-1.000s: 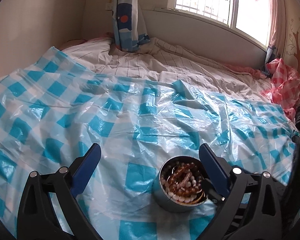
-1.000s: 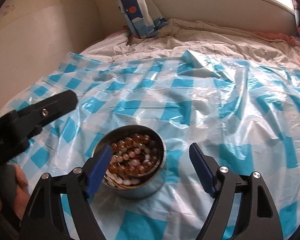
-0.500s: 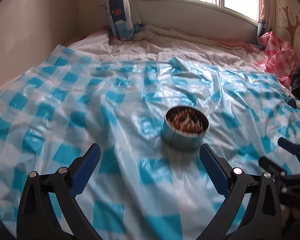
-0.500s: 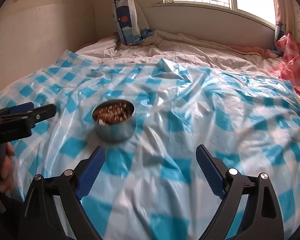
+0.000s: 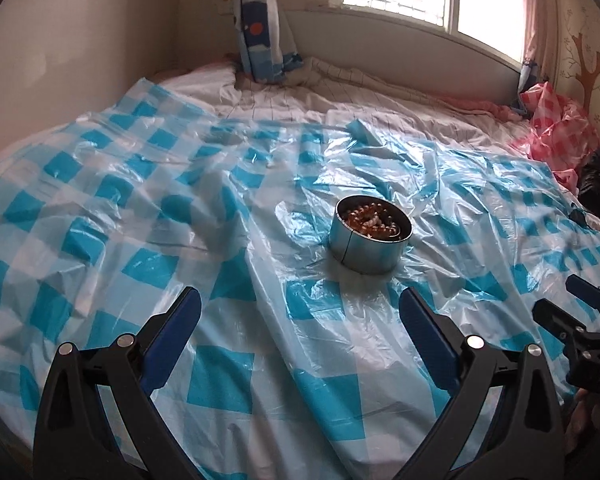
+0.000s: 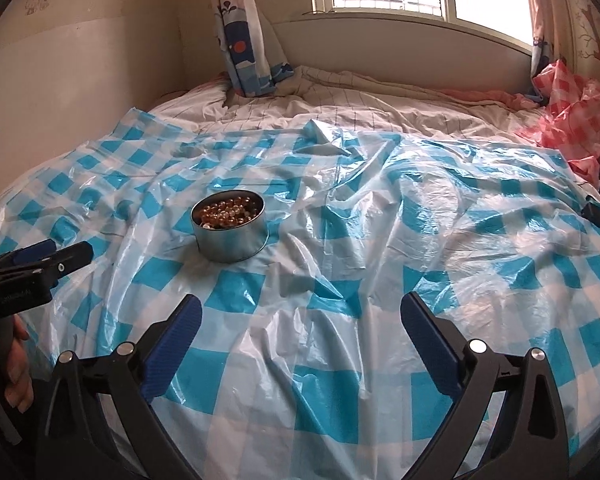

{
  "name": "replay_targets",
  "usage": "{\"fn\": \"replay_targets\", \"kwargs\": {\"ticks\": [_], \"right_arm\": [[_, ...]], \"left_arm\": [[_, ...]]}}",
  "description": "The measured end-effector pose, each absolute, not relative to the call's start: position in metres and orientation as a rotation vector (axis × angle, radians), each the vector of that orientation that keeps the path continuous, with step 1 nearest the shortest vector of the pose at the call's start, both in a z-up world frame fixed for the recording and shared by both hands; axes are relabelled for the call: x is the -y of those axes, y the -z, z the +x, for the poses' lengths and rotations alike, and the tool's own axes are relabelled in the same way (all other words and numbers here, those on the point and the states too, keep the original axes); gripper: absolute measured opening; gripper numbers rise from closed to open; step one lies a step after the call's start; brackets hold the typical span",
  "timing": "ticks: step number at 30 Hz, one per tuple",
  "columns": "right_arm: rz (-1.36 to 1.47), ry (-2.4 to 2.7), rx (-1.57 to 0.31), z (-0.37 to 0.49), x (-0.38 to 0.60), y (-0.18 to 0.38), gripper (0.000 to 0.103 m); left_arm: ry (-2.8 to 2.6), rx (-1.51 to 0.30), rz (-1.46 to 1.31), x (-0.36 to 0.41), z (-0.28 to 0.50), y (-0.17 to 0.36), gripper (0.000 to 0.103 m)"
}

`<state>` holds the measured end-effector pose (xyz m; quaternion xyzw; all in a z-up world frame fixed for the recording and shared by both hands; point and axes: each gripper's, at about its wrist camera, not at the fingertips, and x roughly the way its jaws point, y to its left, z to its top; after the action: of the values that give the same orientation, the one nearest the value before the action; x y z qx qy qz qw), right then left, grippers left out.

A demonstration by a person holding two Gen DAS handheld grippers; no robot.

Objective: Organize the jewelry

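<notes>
A round metal tin (image 5: 370, 240) of amber and white beads (image 6: 228, 211) stood upright on the blue-checked plastic sheet (image 5: 228, 368) covering the bed. The left tongs (image 5: 300, 336) gaped empty near the tin. The right tongs (image 6: 302, 336) were opening, nothing between them, the tin far to their left.

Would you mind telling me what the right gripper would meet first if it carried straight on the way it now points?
Probably just the blue checked plastic sheet on the bed. The right gripper, its empty jaws opening, aims to the right of the tin of beads, so it would likely miss that, though depth is hard to judge.
</notes>
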<state>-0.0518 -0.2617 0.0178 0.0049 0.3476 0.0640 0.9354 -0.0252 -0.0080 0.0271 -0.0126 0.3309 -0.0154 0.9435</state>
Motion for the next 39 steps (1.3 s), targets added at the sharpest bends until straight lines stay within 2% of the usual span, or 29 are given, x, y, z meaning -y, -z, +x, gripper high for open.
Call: {"fn": "replay_targets", "kwargs": {"ticks": [9,39], "right_arm": [[0.030,-0.115,-0.755,-0.046,0.269,-0.011,0.095],[0.039,-0.113,-0.788,-0.042,0.272,-0.006,0.095]], "left_arm": [[0.037,-0.692,0.054,0.024,-0.025,-0.025,0.095],[0.000,-0.718,-0.026,0.008,-0.020,-0.021,0.095]]}}
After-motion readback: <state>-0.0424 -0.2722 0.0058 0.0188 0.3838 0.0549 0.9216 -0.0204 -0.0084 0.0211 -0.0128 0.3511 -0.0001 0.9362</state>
